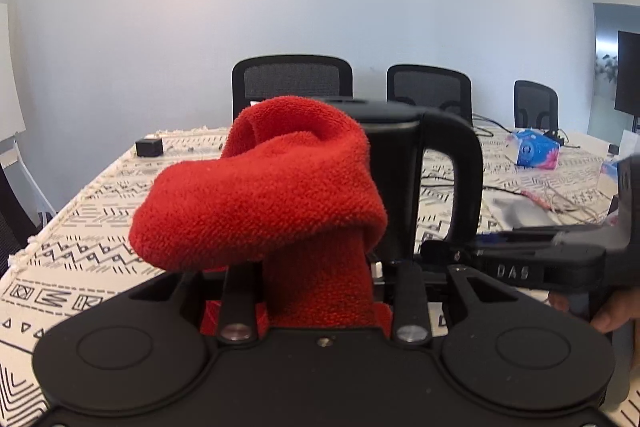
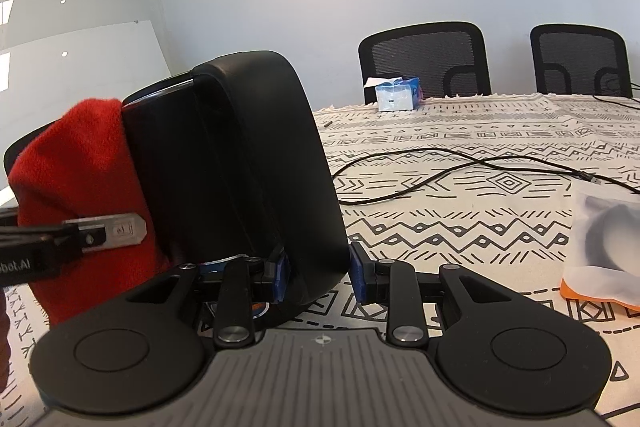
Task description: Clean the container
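A black container (image 1: 394, 167) with a big loop handle (image 1: 468, 179) stands on the patterned tablecloth (image 1: 100, 227). My left gripper (image 1: 320, 267) is shut on a red terry cloth (image 1: 272, 195), which bulges over the fingers and rests against the container's left side and rim. In the right wrist view my right gripper (image 2: 318, 277) is shut on the lower end of the handle (image 2: 288, 167), with a blue pad on each side. The red cloth (image 2: 76, 179) lies against the container's far side, and a left fingertip (image 2: 120, 229) shows on it. My right gripper (image 1: 452, 251) reaches in from the right.
Black mesh chairs (image 1: 292, 79) line the far table edge. A blue tissue box (image 2: 398, 93), a small black box (image 1: 149, 147) and black cables (image 2: 440, 163) lie on the cloth. A plastic bag (image 2: 604, 247) with an orange edge sits at the right. A hand (image 1: 612, 315) shows low right.
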Demonstrator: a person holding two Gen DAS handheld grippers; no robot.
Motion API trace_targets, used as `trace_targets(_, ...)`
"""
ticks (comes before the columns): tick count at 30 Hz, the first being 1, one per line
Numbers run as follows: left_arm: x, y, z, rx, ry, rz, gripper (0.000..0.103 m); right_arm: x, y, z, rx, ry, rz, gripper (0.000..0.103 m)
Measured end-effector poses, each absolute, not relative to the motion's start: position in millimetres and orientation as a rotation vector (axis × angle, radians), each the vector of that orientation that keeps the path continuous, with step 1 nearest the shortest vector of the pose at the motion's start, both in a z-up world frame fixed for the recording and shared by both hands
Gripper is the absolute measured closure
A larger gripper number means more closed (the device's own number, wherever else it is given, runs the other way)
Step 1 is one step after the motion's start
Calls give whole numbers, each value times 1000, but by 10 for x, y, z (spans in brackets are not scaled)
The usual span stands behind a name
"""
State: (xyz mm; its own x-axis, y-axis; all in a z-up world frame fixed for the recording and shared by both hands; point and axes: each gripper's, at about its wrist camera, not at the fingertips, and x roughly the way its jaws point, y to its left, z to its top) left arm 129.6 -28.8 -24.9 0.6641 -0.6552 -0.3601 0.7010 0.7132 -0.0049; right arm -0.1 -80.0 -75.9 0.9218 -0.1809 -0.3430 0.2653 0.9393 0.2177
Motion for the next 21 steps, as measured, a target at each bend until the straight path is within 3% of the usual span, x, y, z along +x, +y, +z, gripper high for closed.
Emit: trace_targets(21,1390,-128,-477,123,418,-704,67,-164,-316,-687,13,233,33,73)
